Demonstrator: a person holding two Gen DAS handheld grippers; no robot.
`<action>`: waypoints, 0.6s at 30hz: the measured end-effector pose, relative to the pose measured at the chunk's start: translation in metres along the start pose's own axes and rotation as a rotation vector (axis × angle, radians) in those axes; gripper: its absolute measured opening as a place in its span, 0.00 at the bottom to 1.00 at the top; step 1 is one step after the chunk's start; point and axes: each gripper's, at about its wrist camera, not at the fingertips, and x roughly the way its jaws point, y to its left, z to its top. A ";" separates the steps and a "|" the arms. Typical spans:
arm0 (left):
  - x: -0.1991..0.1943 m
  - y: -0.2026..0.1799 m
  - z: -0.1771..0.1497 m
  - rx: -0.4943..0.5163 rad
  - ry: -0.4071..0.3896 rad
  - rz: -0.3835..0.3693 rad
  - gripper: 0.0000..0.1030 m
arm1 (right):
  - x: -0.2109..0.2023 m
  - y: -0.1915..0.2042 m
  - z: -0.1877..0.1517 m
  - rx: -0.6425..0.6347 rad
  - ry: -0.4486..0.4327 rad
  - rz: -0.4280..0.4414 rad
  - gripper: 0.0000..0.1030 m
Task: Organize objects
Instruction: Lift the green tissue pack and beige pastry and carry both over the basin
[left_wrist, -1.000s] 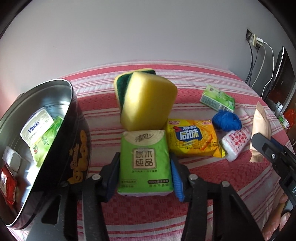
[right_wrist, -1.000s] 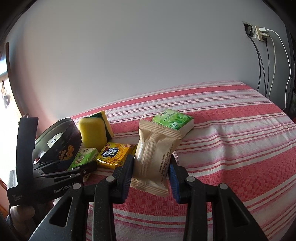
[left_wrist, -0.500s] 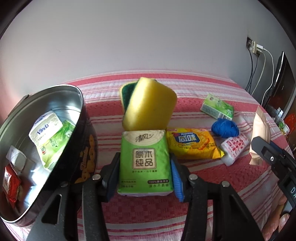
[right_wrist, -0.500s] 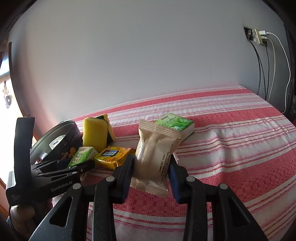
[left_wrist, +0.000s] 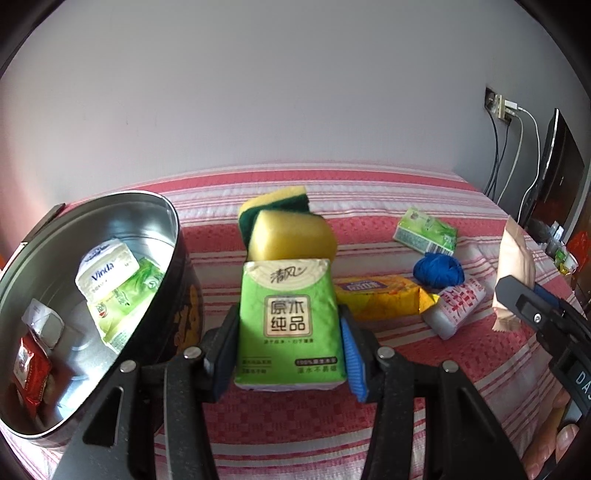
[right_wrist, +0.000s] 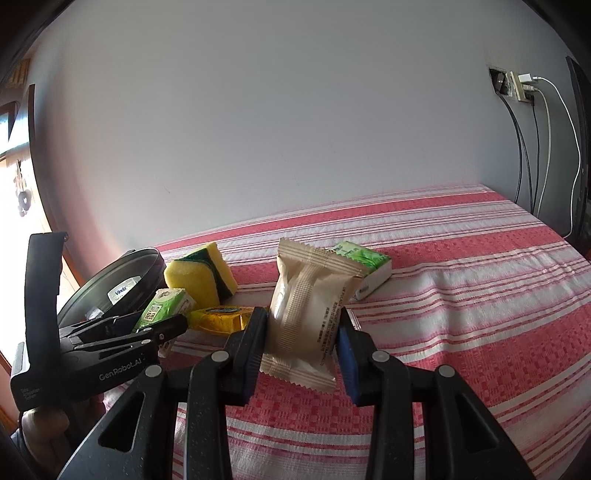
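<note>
Green tissue pack (left_wrist: 290, 321): clamped by its two long sides in the left tool (left_wrist: 288, 332), lifted clear of the striped bed (left_wrist: 424, 206), just right of the open metal tin (left_wrist: 173, 236). Beige snack packet (right_wrist: 308, 314): pinched upright in the right tool (right_wrist: 301, 334), also off the bed, further right.

Judged as the carry-and-drop step, tissue pack first.

- Swing left over the tin's rim, high enough to clear the black wall.
- Aim for the bare patch of the tin floor nearer the middle, not on top of the white Vinda pack (left_wrist: 107, 269) or the green pack beneath it; red sachet (left_wrist: 29, 365) sits at the near-left edge.
- Tip the pack flat before letting go; soft wrapper, so likely to slump rather than bounce.
- Open only once the pack is inside the rim; a release on the edge risks a slide back onto the bed.
- Keep the right tool well to the side until the left is out, then follow with the snack packet; thin crimped film, easy to slip if the hold loosens.
- Mind the yellow sponge (left_wrist: 291, 236) leaning just behind the pack; a knock could topple it.

Left on the bed: yellow biscuit pack (left_wrist: 380, 295), blue yarn ball (left_wrist: 437, 271), white roll (left_wrist: 458, 306), another green tissue pack (left_wrist: 424, 230).
</note>
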 end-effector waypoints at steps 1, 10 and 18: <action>-0.001 0.000 0.000 0.001 -0.005 0.000 0.48 | 0.000 0.000 0.000 0.000 0.000 0.000 0.38; -0.018 -0.005 -0.002 0.021 -0.106 0.002 0.48 | 0.001 0.000 -0.001 -0.002 -0.006 0.002 0.38; -0.030 -0.009 -0.002 0.032 -0.183 0.009 0.48 | -0.002 0.000 -0.001 -0.004 -0.019 0.006 0.38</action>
